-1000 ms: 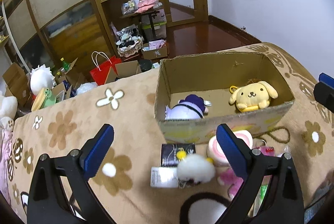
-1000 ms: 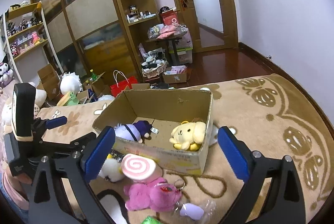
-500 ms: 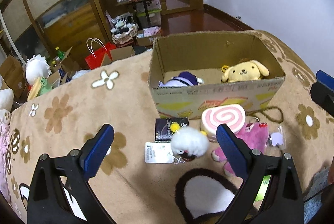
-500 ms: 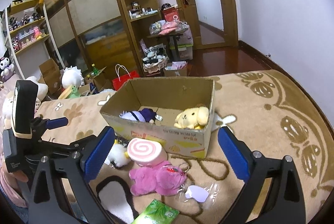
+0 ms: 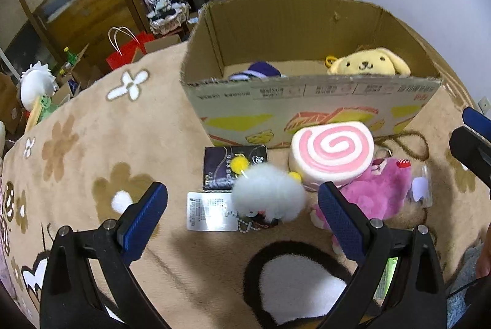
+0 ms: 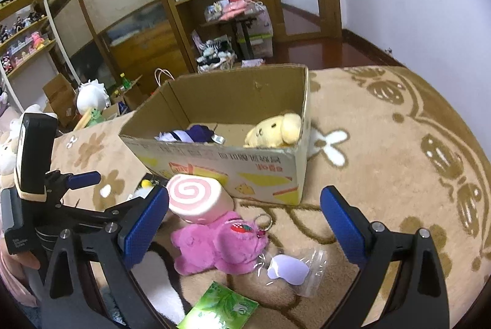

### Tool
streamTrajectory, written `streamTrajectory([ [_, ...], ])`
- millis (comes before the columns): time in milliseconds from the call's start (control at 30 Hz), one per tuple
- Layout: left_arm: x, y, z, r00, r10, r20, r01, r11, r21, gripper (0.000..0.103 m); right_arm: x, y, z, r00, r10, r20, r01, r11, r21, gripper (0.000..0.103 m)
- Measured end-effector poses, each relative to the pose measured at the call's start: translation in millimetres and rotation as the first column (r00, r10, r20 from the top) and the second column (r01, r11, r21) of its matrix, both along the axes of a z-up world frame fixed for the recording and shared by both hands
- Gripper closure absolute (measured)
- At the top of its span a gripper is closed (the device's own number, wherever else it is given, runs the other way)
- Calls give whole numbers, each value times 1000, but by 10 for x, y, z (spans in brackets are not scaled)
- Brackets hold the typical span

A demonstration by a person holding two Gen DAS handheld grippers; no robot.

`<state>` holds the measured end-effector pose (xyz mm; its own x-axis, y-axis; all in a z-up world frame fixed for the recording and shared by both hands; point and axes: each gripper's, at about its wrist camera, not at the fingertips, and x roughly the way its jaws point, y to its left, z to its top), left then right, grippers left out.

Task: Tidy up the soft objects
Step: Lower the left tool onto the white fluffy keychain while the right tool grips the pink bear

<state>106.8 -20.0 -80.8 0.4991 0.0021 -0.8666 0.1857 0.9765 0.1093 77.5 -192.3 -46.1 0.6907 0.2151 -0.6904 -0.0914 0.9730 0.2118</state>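
The left gripper (image 5: pixel 242 218) hangs over the flowered beige blanket (image 5: pixel 92 145) with its 2 blue-padded jaws spread wide and nothing between them; just beyond its tips lies a fluffy white plush (image 5: pixel 268 197) with yellow pom-poms, resting partly on a dark card (image 5: pixel 221 166) and a white label (image 5: pixel 208 215). To the right of that plush a pink swirl roll cushion (image 5: pixel 331 151) leans against the near wall of the cardboard box (image 5: pixel 276 105), and a magenta plush (image 5: pixel 374 194) lies touching the cushion's near side. Inside the box sit 2 toys: a yellow dog plush (image 5: pixel 365 63) at the right and a purple and white plush (image 5: pixel 260 71) at the left. The right gripper (image 6: pixel 244 224) is also spread and empty, hovering above the magenta plush, with a clear plastic bag (image 6: pixel 291 267) and a green packet (image 6: pixel 224 307) lying near it on the blanket.
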Motion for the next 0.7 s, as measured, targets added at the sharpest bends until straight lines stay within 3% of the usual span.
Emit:
streamTrajectory([
  [700,226,-10,-383,993,3,-118,3,999,47,5,209,126,-420,991,27,-134,-29,999,-17,0],
])
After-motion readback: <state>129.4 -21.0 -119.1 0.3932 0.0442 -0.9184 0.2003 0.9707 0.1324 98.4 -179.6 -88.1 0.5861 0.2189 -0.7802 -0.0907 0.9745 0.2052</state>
